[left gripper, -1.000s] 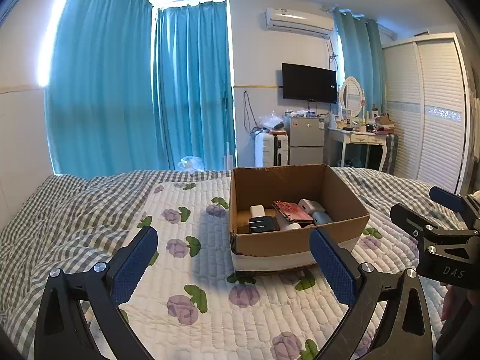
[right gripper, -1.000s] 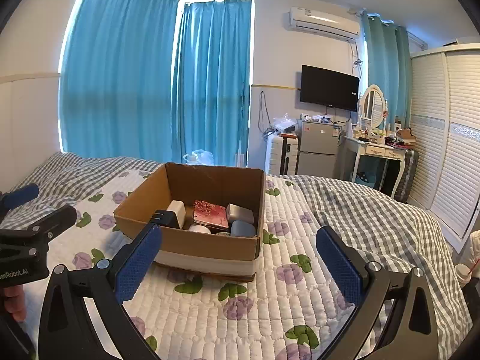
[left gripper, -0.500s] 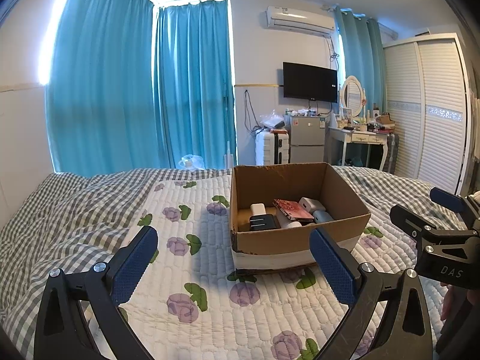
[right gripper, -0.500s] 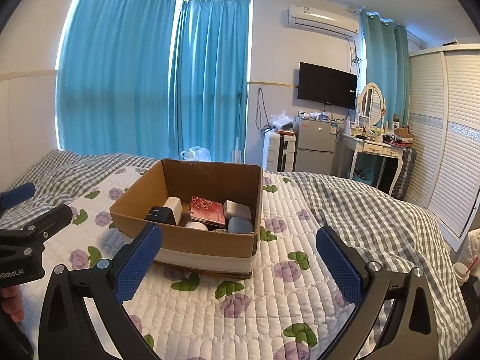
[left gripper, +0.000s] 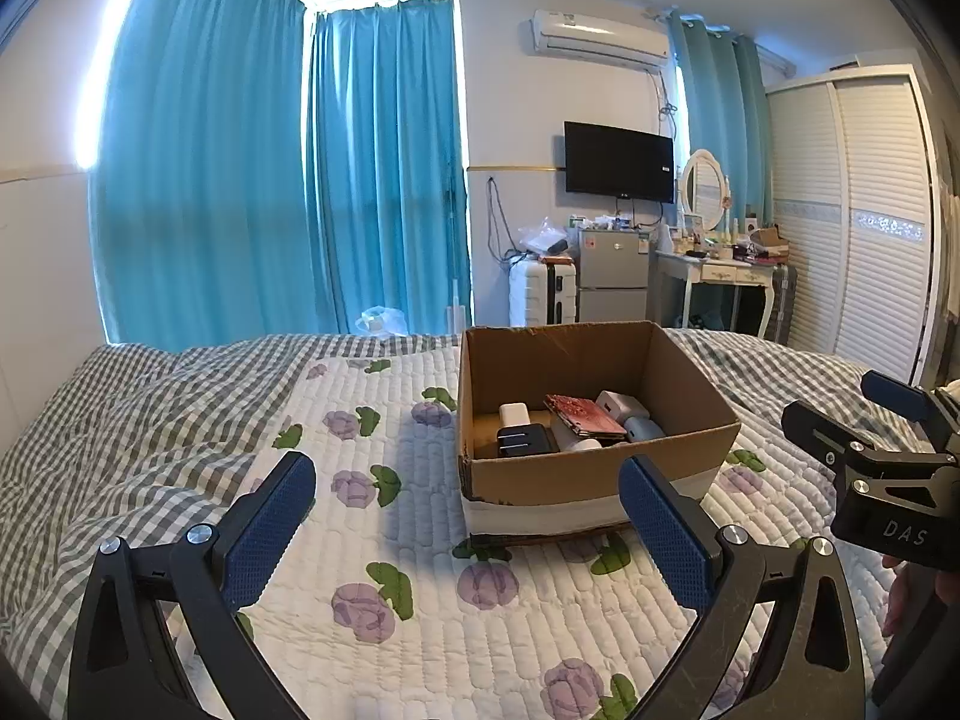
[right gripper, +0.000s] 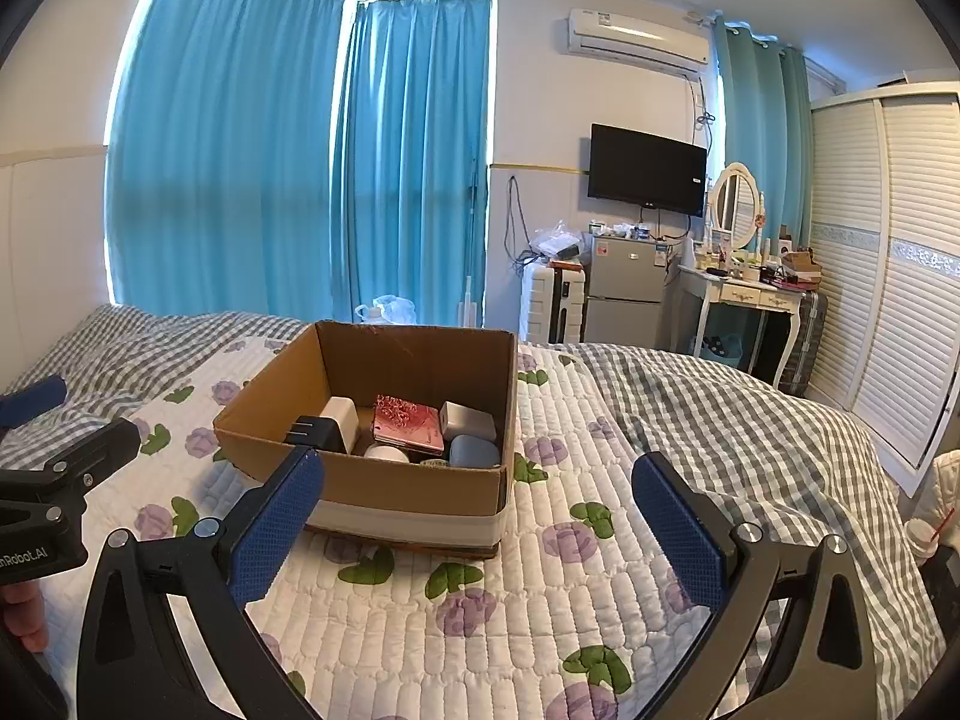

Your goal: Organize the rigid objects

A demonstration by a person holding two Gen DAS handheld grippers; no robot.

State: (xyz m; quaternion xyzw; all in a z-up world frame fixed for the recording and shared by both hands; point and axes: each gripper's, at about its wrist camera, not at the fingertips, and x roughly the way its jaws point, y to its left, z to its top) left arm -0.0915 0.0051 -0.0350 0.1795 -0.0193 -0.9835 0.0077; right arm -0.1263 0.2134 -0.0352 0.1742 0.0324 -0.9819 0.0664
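An open cardboard box [left gripper: 564, 480] [right gripper: 414, 483] sits on the flowered quilt [left gripper: 420, 540] [right gripper: 540, 588] of a bed. Inside lie a black charger [left gripper: 523, 441] [right gripper: 315, 432], a white block [left gripper: 513, 415] [right gripper: 342, 417], a red patterned booklet [left gripper: 585, 417] [right gripper: 408, 420], a white box [right gripper: 468, 420] and a pale blue object [right gripper: 474, 453]. My left gripper [left gripper: 468, 516] hovers open in front of the box, nothing between its fingers. My right gripper [right gripper: 480, 522] is open too, just right of the box's front. Each gripper shows at the edge of the other's view.
Grey checked bedding [right gripper: 750, 432] covers the bed's right and left sides. Beyond the bed stand blue curtains [left gripper: 270, 192], a white suitcase [left gripper: 540, 291], a small fridge [left gripper: 612, 279], a dressing table [right gripper: 750, 294] and a slatted wardrobe [right gripper: 888, 276]. A cup with a straw [right gripper: 924, 534] sits at the right edge.
Both views have shifted slightly; the box sits a little lower and nearer in the right wrist view. The jaws stay wide apart and the box's contents are unmoved.
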